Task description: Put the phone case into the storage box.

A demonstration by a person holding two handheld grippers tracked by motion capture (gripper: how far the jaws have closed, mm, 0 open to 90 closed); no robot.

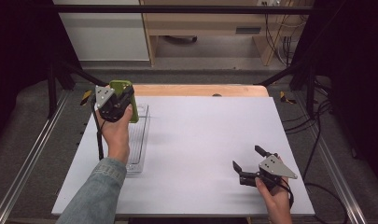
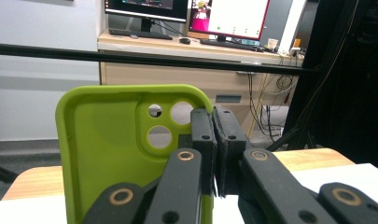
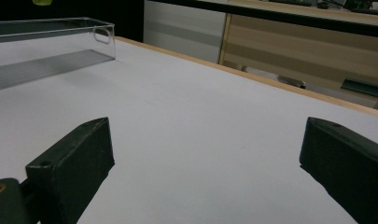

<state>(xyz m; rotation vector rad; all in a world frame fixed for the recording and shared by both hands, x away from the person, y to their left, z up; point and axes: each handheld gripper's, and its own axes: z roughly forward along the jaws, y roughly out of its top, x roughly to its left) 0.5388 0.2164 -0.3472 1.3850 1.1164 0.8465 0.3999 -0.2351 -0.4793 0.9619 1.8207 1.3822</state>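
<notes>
Nearby, left claw (image 1: 123, 99) clamps green phone case (image 1: 126, 93) above clear tray (image 1: 141, 140); right claw (image 1: 248, 159) gapes apart.

High view looks down — gripper views skim the shared table (image 1: 200, 140).

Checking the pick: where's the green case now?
High view, far left: green case clamped upright in the left gripper, above the clear tray's far end.

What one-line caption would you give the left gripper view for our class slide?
Left gripper shut on the side edge of an upright green phone case, held above the table.
</notes>
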